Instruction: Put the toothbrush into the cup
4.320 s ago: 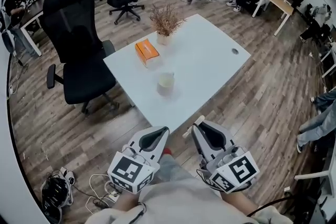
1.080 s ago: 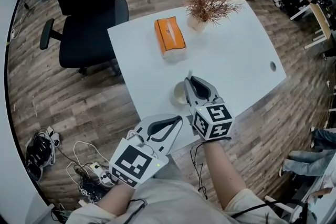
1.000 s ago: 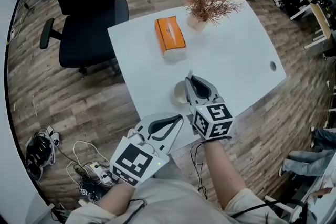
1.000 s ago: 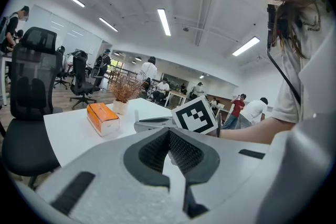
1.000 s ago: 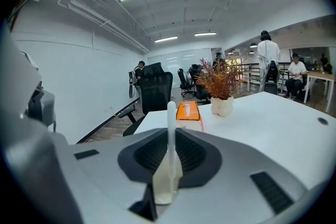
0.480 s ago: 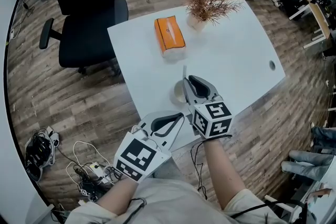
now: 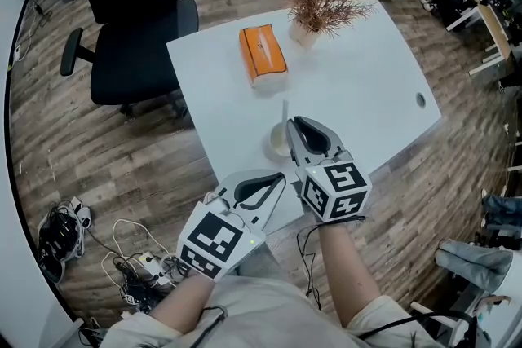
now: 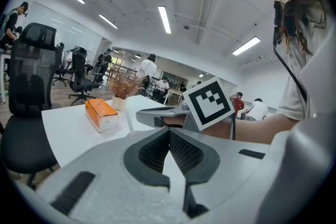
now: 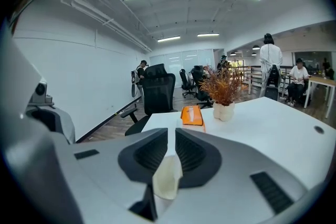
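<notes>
My right gripper (image 7: 292, 125) is shut on a pale toothbrush (image 7: 285, 111). Its thin shaft sticks out past the jaw tips, right over the cup (image 7: 277, 145). The cup is a cream tumbler near the white table's (image 7: 367, 94) front edge, mostly hidden under the gripper. In the right gripper view the toothbrush's cream handle (image 9: 167, 177) lies pinched between the dark pads of my right gripper (image 9: 171, 131). My left gripper (image 7: 259, 193) hovers at the table's near edge, shut with nothing in it. In its own view the left gripper (image 8: 169, 131) has its pads meeting.
An orange tissue box (image 7: 263, 53) lies at the table's far left, and a dried plant in a white vase (image 7: 322, 4) stands behind it. A black office chair (image 7: 130, 20) stands left of the table. Cables (image 7: 65, 232) lie on the wooden floor.
The right gripper has shifted slightly, so the toothbrush shaft now shows longer and a little further left over the cup. The left gripper has crept a little to the right.
</notes>
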`<state>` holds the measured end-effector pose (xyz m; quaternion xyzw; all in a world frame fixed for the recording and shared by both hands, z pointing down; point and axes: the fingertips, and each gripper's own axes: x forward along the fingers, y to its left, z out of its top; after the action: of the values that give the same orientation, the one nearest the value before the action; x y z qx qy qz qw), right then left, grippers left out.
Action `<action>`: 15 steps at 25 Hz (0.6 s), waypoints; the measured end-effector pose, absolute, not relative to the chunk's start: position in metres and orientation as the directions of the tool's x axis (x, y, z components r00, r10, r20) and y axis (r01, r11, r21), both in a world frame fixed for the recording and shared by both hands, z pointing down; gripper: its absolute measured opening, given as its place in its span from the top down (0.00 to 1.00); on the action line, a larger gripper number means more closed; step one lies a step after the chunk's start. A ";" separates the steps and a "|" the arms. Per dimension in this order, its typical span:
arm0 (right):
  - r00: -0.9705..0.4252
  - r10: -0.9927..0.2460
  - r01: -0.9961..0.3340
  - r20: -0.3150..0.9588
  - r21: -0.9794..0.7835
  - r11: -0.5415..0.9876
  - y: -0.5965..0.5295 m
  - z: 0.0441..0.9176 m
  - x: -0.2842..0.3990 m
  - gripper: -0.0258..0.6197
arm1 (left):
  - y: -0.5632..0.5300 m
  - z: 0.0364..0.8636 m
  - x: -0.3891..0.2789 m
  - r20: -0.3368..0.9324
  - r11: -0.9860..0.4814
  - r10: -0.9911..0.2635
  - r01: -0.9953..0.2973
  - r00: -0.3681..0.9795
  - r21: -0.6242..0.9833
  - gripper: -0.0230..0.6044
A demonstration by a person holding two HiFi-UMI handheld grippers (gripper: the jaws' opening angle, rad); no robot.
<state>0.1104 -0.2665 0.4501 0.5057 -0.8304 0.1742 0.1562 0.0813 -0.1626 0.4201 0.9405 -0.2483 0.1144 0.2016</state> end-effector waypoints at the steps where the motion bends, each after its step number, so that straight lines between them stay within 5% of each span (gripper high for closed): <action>1: -0.439 -0.790 -0.895 0.428 -0.127 0.428 -0.265 0.445 0.110 0.88 | -0.162 0.420 0.081 0.315 -0.796 -0.421 -0.513 0.851 0.323 0.95; 15: -0.462 -0.814 -0.883 0.352 -0.098 0.459 -0.213 0.391 0.104 0.93 | -0.157 0.417 0.082 0.304 -0.804 -0.412 -0.500 0.859 0.322 0.95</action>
<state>0.1044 -0.2130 0.3910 0.5025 -0.8443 0.1347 0.1285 0.0821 -0.1571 0.4168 0.9433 -0.2418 0.1104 0.1987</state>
